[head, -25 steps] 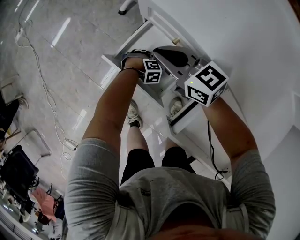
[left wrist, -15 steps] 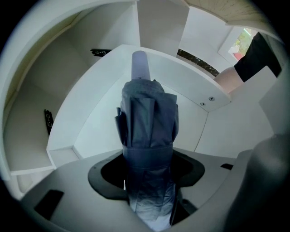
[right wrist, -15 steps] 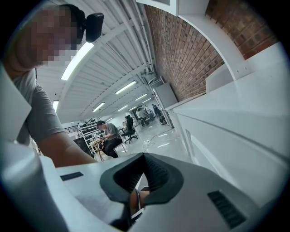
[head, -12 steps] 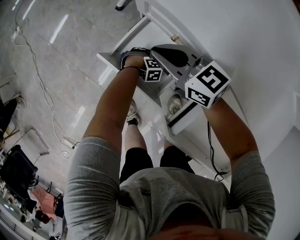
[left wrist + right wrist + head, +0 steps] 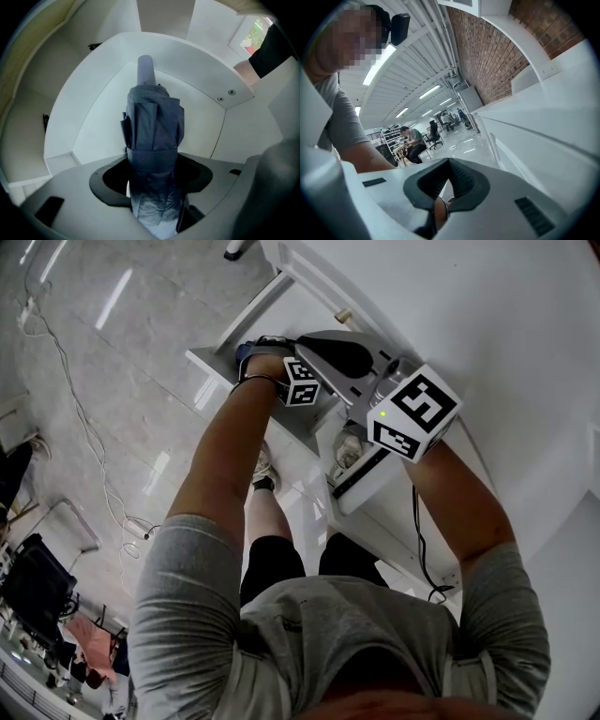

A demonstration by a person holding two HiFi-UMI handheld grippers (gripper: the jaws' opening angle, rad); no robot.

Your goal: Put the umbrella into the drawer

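We show the umbrella (image 5: 152, 126) hanging inside the open drawer (image 5: 201, 112), pinched by the left gripper's (image 5: 152, 185) just-loosening fingers, release pending; the right gripper's (image 5: 448, 183) fingers meet, empty.

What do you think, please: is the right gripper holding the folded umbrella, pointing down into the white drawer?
Not quite: it is the left gripper that holds the folded umbrella, pointing down into the white drawer. The left gripper view shows the umbrella between its jaws; the right gripper has nothing between its own.
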